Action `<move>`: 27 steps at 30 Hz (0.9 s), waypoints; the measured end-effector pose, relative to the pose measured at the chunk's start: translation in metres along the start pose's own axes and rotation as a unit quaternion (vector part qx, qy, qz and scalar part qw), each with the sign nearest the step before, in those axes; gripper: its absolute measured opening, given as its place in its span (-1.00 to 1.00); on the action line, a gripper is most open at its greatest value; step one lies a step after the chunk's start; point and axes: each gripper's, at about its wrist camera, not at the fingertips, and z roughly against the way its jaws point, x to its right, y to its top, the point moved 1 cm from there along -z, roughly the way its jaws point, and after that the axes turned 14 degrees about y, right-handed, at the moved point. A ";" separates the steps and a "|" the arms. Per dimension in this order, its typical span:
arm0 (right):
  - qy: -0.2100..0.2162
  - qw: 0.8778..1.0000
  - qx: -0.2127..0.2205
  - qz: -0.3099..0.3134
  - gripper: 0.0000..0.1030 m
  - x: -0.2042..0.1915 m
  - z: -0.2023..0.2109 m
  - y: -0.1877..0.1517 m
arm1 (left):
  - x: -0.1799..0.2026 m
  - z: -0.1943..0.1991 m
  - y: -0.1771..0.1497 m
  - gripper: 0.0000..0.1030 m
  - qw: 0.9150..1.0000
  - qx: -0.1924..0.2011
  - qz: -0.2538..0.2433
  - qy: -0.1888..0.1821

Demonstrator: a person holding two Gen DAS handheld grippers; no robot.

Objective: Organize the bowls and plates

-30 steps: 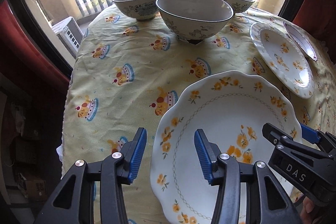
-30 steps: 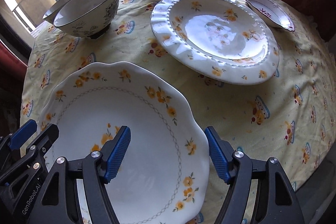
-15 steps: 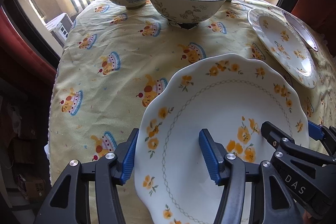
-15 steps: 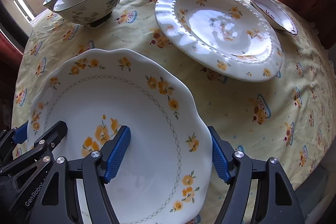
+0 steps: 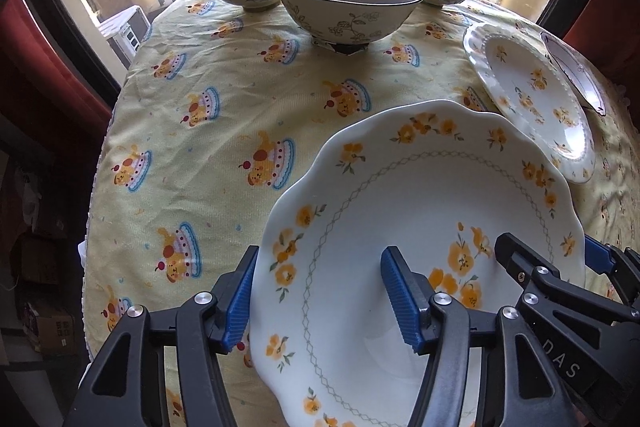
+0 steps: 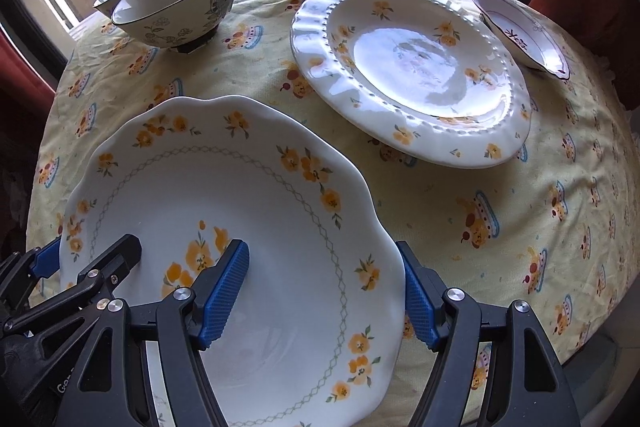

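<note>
step in hand: taking hold of the scalloped plate (image 5: 420,247), lower centre of both frames, on the bench (image 5: 240,115). left tool (image 5: 316,301) and right tool (image 6: 326,295) each straddled a rim with a gap at the inner pad; grip not judged closed. next move likely: close, lift level, set on the ribbed plate (image 6: 412,67), upper right.
</note>
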 end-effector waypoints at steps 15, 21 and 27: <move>0.020 0.998 0.033 0.043 0.45 0.071 0.046 0.017 | 0.069 0.046 0.011 0.18 0.998 0.033 0.043 0.018; 0.019 0.999 0.040 0.032 0.45 0.118 0.061 0.017 | 0.117 0.058 0.011 0.18 0.999 0.034 0.034 0.016; 0.020 0.998 0.050 0.024 0.45 0.164 0.073 0.015 | 0.161 0.066 0.004 0.18 0.999 0.039 0.028 0.015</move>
